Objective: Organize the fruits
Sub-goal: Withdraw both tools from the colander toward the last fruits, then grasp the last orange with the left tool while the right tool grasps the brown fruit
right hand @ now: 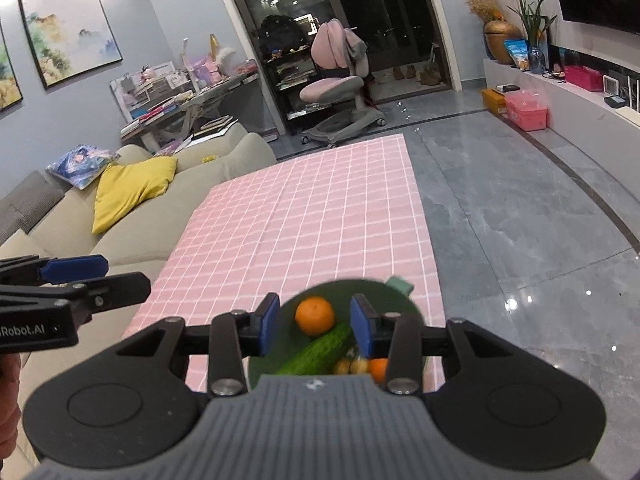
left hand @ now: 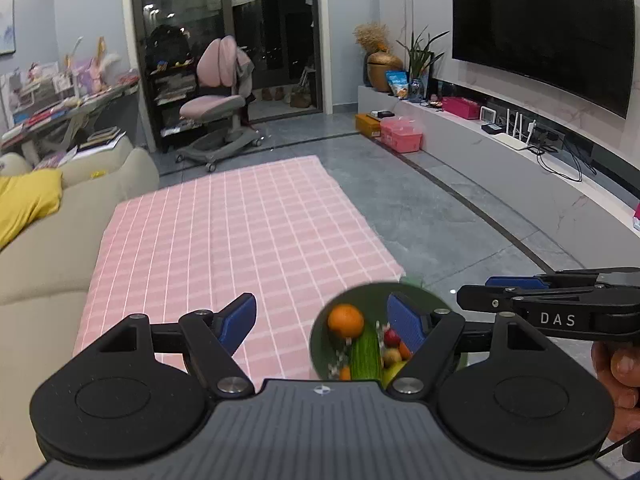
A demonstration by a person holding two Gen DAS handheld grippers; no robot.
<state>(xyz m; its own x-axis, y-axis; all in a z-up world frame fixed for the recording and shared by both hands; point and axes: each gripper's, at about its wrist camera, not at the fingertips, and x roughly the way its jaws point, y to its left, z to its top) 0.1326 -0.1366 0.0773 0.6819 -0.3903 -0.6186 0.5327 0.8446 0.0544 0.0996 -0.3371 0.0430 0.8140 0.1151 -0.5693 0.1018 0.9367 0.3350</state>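
Observation:
A dark green bowl [left hand: 360, 296] sits at the near right corner of the pink checked cloth [left hand: 240, 232]. It holds an orange [left hand: 346, 321], a cucumber [left hand: 366, 354] and several small fruits [left hand: 392, 338]. My left gripper [left hand: 324, 320] is open and empty, its right finger over the bowl. The right gripper shows from the side at the right [left hand: 520, 296]. In the right wrist view my right gripper [right hand: 316, 326] is open and empty above the bowl [right hand: 344, 288], with the orange [right hand: 315, 315] and cucumber [right hand: 318, 354] between its fingers. The left gripper shows at the left [right hand: 92, 276].
A beige sofa [right hand: 132, 232] with a yellow cushion [right hand: 132, 192] runs along the cloth's left side. Grey tile floor [right hand: 520, 220] lies to the right. A pink desk chair [right hand: 340, 80], a cluttered desk [right hand: 180, 100], pink storage boxes [right hand: 524, 110] and a TV shelf [left hand: 520, 148] stand farther off.

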